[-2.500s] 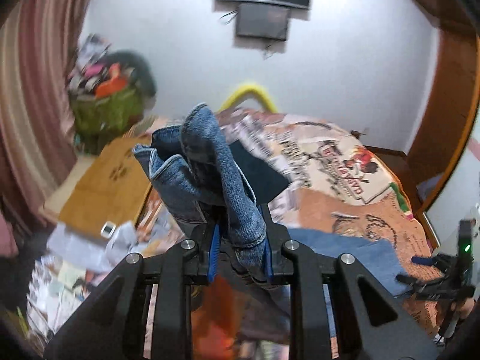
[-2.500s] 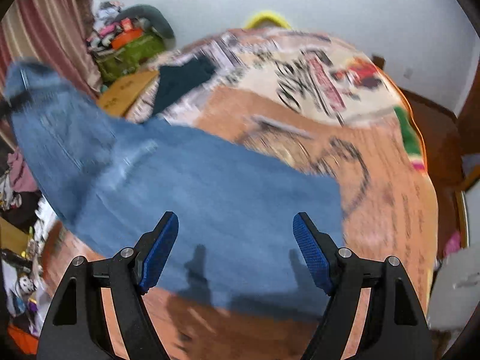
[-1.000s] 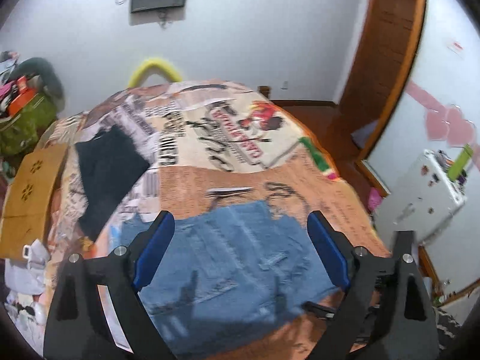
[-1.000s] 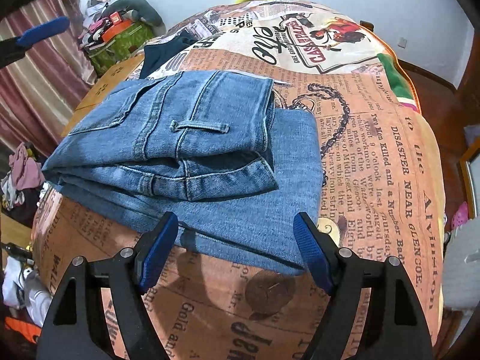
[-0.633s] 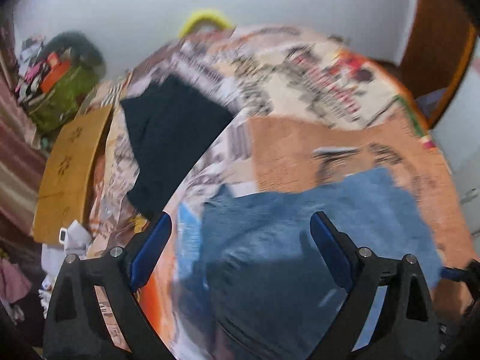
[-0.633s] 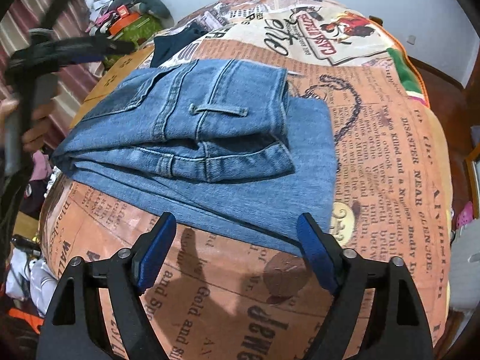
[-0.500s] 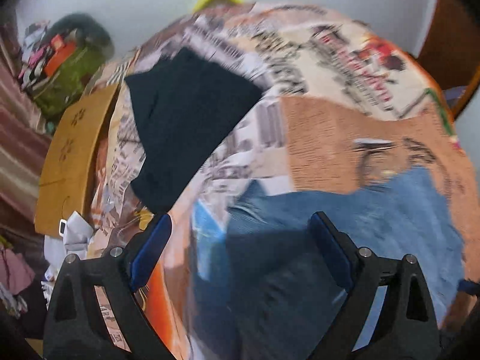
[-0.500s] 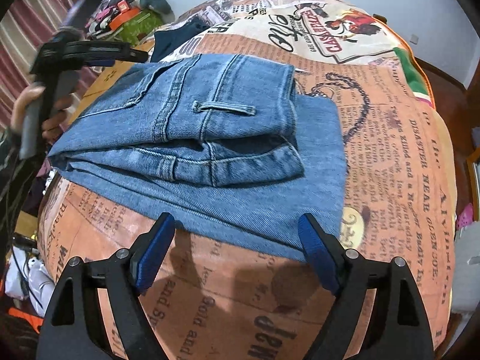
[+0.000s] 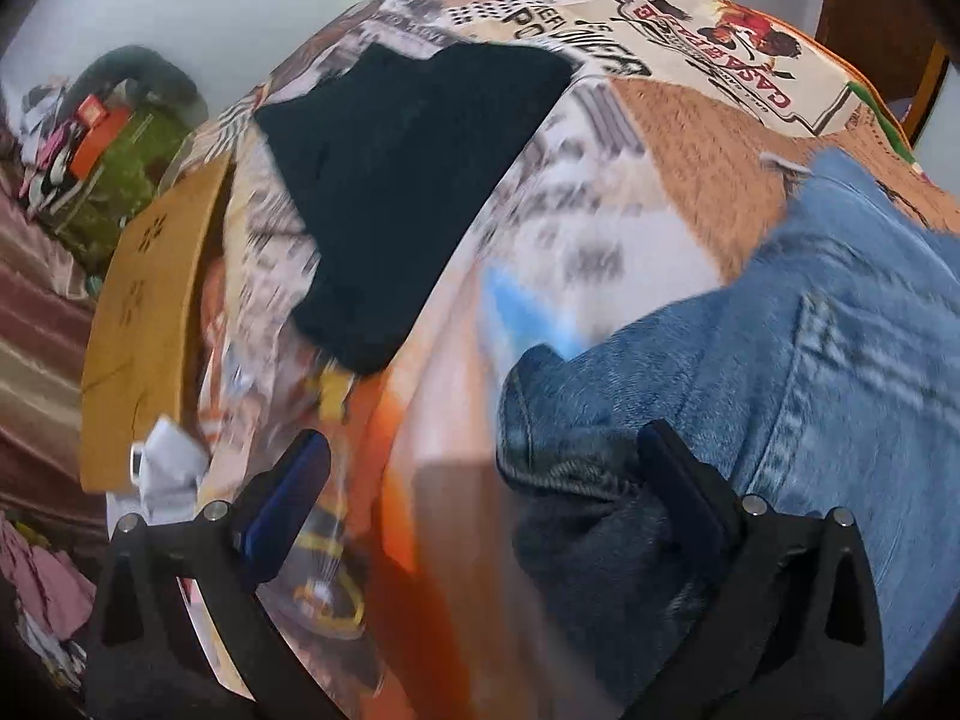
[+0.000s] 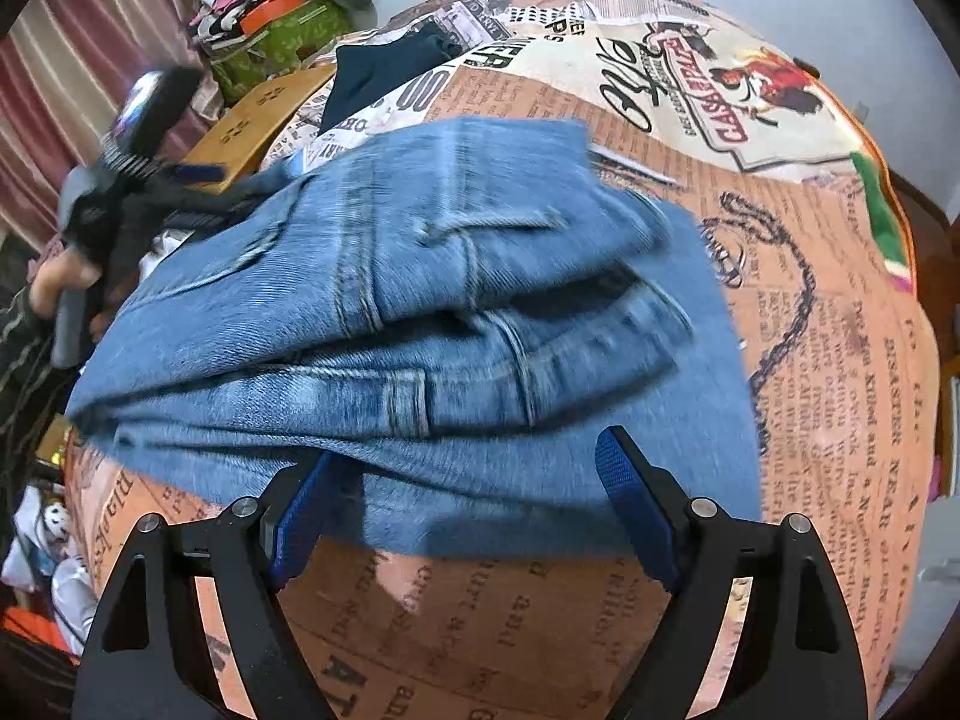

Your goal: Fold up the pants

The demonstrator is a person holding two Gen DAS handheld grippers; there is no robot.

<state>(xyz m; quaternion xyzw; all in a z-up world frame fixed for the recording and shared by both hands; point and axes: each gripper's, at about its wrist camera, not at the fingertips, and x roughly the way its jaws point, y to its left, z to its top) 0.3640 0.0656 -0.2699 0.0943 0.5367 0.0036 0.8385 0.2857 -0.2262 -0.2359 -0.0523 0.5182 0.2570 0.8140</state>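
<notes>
Blue folded jeans [image 10: 420, 312] on newspaper-print bedspread [image 10: 840, 360]; left gripper [image 9: 480, 468] just opening wide, right gripper [image 10: 462, 480] released, neither grasping.

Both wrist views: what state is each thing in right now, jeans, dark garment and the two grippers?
Jeans: folded in layers, lying on the printed bedspread.
Dark garment: flat, apart from the jeans.
Left gripper: open, just widened, over the jeans' edge.
Right gripper: open, holding nothing.
</notes>
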